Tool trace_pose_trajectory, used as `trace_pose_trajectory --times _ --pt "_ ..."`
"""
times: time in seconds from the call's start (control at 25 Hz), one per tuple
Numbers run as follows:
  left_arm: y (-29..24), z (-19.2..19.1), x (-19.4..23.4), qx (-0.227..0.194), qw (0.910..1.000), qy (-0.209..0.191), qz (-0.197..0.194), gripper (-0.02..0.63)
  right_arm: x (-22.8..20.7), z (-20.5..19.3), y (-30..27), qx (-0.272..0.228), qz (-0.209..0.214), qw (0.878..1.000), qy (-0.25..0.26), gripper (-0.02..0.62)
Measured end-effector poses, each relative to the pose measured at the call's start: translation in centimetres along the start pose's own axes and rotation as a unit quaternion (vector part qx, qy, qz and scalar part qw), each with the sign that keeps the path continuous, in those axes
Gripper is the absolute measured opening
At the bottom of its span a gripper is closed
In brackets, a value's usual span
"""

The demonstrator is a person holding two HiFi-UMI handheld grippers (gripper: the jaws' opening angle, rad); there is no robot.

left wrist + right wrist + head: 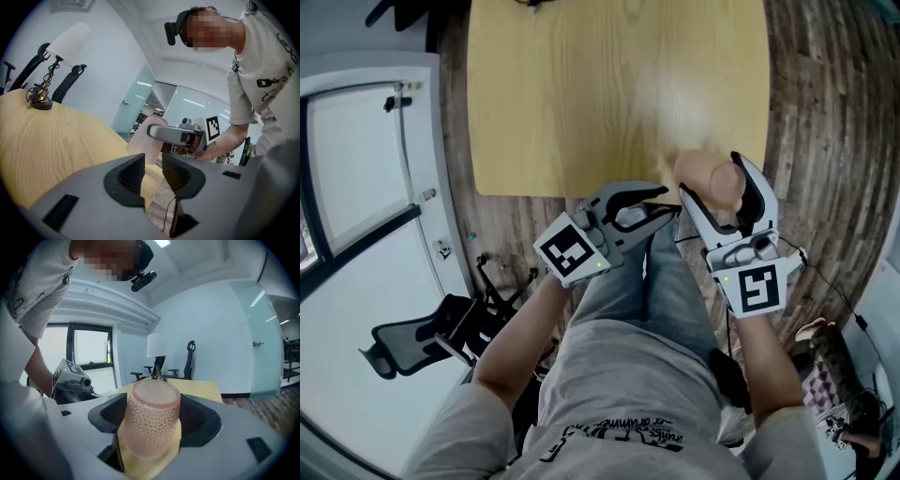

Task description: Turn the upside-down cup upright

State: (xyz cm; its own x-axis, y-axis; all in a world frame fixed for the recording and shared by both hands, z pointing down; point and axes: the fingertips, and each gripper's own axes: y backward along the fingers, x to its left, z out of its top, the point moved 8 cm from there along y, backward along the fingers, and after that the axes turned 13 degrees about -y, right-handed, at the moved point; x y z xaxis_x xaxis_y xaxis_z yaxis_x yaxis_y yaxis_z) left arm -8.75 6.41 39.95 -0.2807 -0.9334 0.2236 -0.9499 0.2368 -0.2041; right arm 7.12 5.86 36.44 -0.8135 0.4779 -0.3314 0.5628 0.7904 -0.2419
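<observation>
A pink dimpled cup (705,171) is clamped between the jaws of my right gripper (712,178) just over the near edge of the wooden table (581,94). In the right gripper view the cup (151,420) fills the gap, with a pad pressed on each side of it and the tabletop right under it. From the left gripper view the cup (142,143) leans, with one jaw of the right gripper (178,136) across it. My left gripper (664,203) hovers open and empty just left of the cup, off the table's front edge; nothing lies between its pads (132,174).
A table lamp (51,70) stands at the table's far end, with office chairs (187,363) behind it. Wood floor shows to the right of the table (834,112). A black chair (412,337) stands to the lower left, beside a white wall panel.
</observation>
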Motion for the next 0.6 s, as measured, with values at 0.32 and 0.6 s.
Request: trace_pose_trajectory --times 0.32,0.6 --pt "-0.2 -0.4 0.1 0.002 1.0000 0.003 0.002 0.118 -0.6 -1.8 -0.5 0.026 -0.026 0.998 0.052 0.321" --pt "-0.1 -0.7 0.0 0.003 1.0000 0.005 0.000 0.118 -0.5 -3.1 -1.0 0.036 -0.034 0.996 0.080 0.321"
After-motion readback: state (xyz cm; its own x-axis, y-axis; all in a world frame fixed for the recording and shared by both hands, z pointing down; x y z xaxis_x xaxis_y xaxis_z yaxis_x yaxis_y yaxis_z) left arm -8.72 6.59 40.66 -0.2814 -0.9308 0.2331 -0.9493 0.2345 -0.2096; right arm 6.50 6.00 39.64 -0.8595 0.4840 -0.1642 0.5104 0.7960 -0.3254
